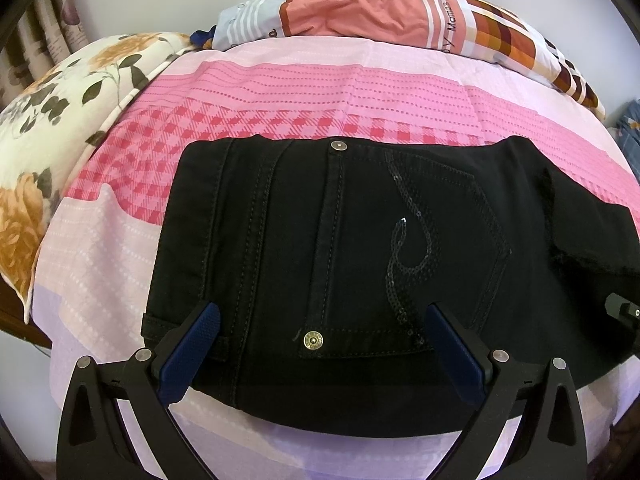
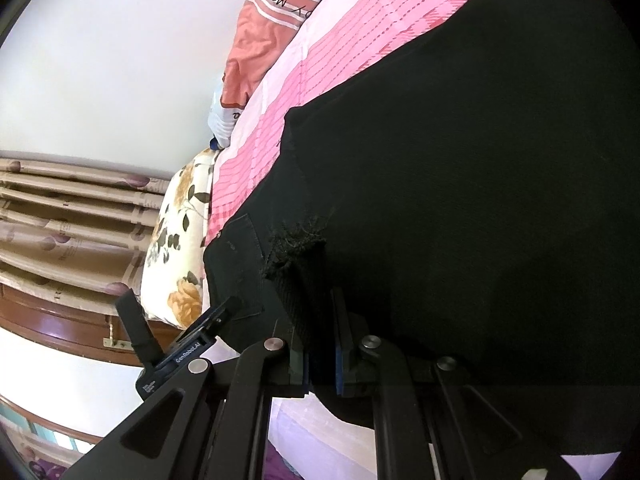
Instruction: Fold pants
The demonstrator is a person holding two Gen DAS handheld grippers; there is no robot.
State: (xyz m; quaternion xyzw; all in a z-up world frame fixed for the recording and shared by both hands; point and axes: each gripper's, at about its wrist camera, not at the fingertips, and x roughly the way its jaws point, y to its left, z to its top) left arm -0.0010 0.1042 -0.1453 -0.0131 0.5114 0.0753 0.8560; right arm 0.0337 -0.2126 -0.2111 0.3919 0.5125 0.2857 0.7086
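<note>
My left gripper (image 1: 320,344) hangs over the near edge of the bed (image 1: 280,92), jaws wide apart, nothing between them; the blue pads (image 1: 192,354) sit above the waist end of the black pants (image 1: 360,240).

My right gripper (image 2: 320,344) is clamped tight on a frayed edge of the pants, cloth pinched between its fingers.

The pants lie partly folded on the pink checked bedsheet, near edge of the bed, back pocket (image 1: 404,264) facing up.

Left view only: sequin swirl on the pocket, two metal rivets (image 1: 313,339), one at the pocket corner and one higher up, and a bit of my right gripper at the bed's right edge.

Right view only: the frayed edge (image 2: 296,244) up close, one curtain (image 2: 72,216) by the wall, a wooden bed frame (image 2: 60,320), and my left gripper seen from the side.

Count: one pair of pants, one floral pillow (image 1: 44,152) at the bed's left corner, one orange-patterned pillow (image 1: 380,12) along the far edge. Two grippers.
</note>
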